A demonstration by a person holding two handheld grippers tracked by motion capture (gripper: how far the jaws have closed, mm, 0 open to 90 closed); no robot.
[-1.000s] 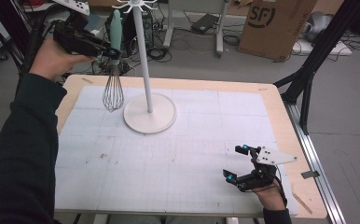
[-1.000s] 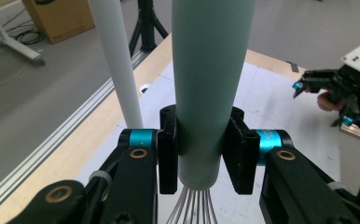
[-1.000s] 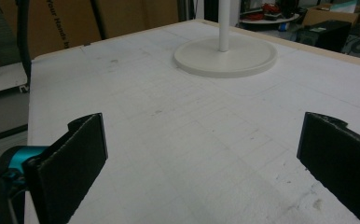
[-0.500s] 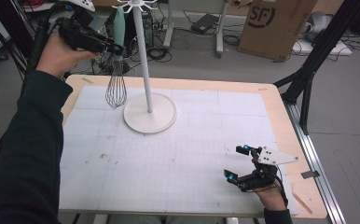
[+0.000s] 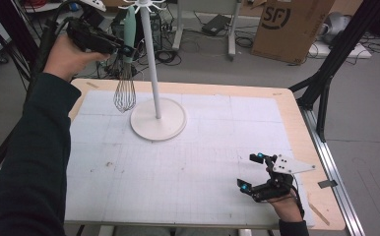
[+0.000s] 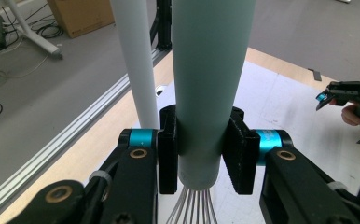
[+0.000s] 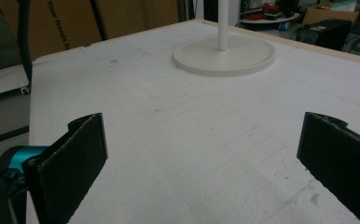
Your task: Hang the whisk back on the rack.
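The whisk hangs upright in the upper left of the high view, pale green handle on top, wire loops (a dark, rounded cage) below, lifted off the desk just left of the white stand's pole.

Even, soft indoor light; faint shadows, slightly grainy pictures.
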